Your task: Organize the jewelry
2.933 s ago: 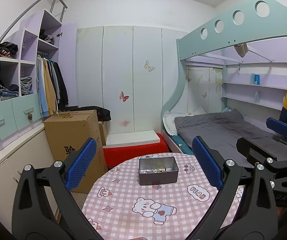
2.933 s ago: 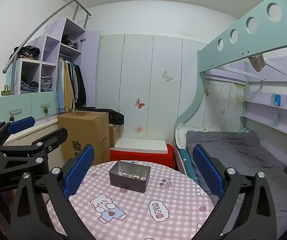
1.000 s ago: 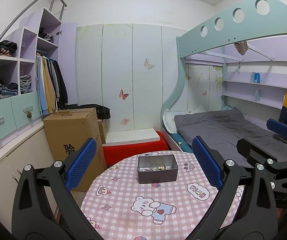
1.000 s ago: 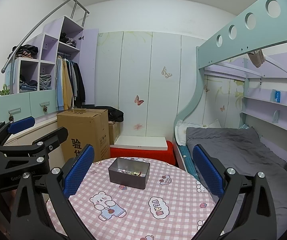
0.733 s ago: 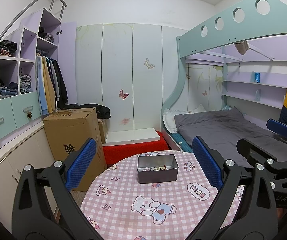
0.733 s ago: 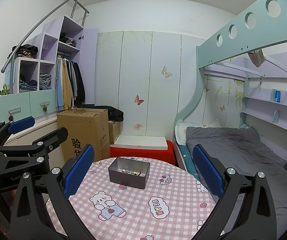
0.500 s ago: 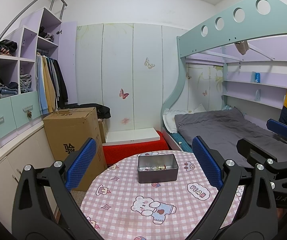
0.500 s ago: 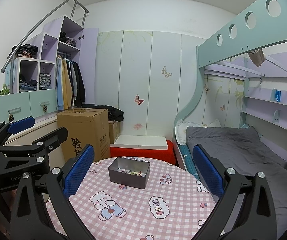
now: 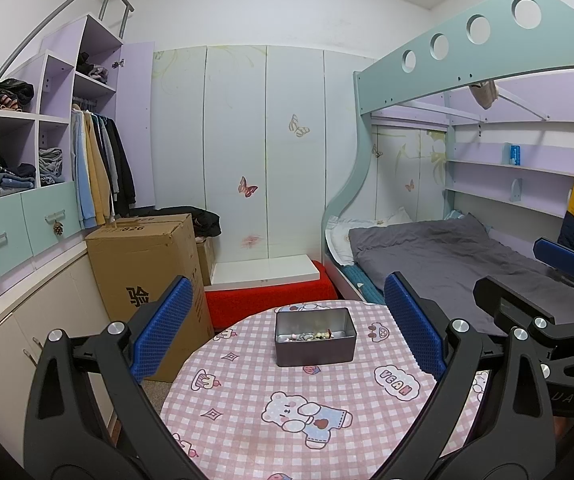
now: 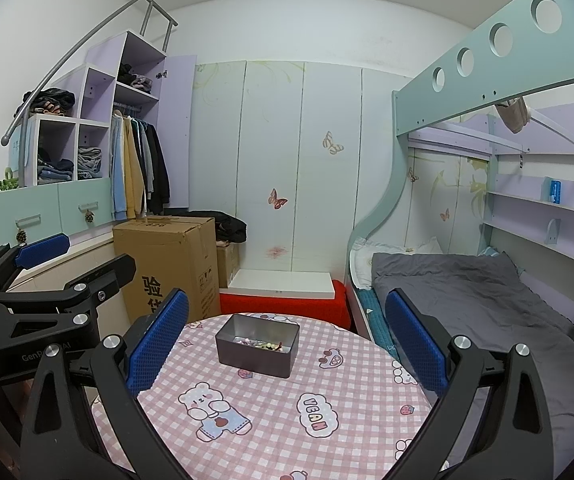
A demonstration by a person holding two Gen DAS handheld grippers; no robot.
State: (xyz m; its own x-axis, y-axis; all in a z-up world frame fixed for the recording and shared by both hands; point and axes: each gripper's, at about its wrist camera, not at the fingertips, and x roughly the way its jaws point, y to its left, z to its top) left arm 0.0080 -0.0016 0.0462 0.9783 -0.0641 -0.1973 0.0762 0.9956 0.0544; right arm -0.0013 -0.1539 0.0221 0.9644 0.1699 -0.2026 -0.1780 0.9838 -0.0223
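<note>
bedroom table (image 9: pixel 247 408) | both grippers level, spread, above | tin (image 9: pixel 315 342) untouched

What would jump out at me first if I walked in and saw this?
Probably the round table in its pink checked cartoon-bear cloth, with a small dark metal tin of jewelry pieces sitting open toward its far side. Framing it are two black grippers with blue pads, the left gripper and the right gripper, both open and empty above the near edge. Behind stand a big cardboard box and a bunk bed.
</note>
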